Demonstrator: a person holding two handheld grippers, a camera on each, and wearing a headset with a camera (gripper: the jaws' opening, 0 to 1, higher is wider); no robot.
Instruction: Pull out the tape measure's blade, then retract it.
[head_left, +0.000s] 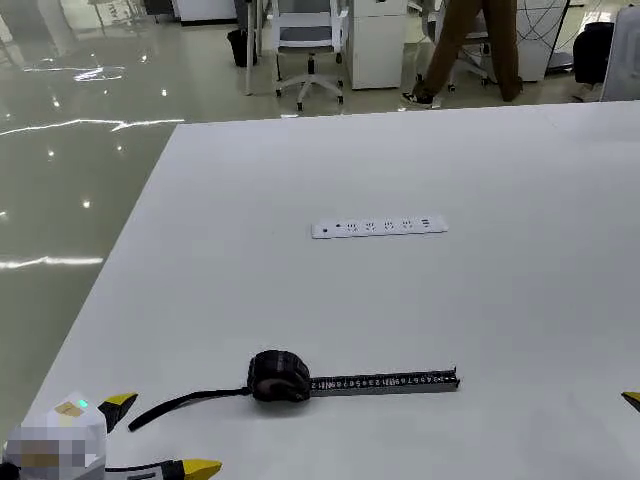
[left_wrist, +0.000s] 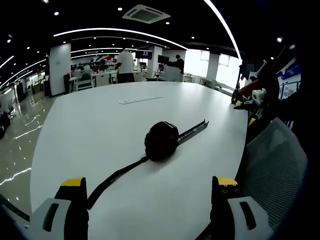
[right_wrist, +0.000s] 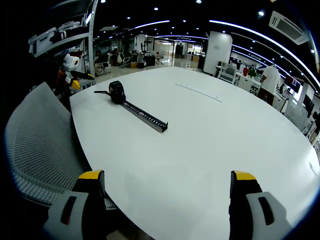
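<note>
A black tape measure (head_left: 279, 377) lies on the white table (head_left: 400, 160) near its front edge. Its blade (head_left: 385, 381) is pulled out a short way to the right and lies flat, and a black strap (head_left: 185, 405) trails to the left. My left gripper (head_left: 160, 434) is open at the bottom left, just short of the strap, holding nothing. In the left gripper view the tape measure (left_wrist: 161, 140) lies ahead of the open left gripper (left_wrist: 150, 182). My right gripper (right_wrist: 167, 175) is open and well away from the tape measure (right_wrist: 116, 91). One of its yellow fingertips (head_left: 632, 399) shows at the right edge.
A white power strip (head_left: 378, 227) lies mid-table. Beyond the table are a glossy floor, an office chair (head_left: 309, 50) and a person (head_left: 470, 40). A grey mesh chair back (right_wrist: 35, 145) is beside the table's near edge.
</note>
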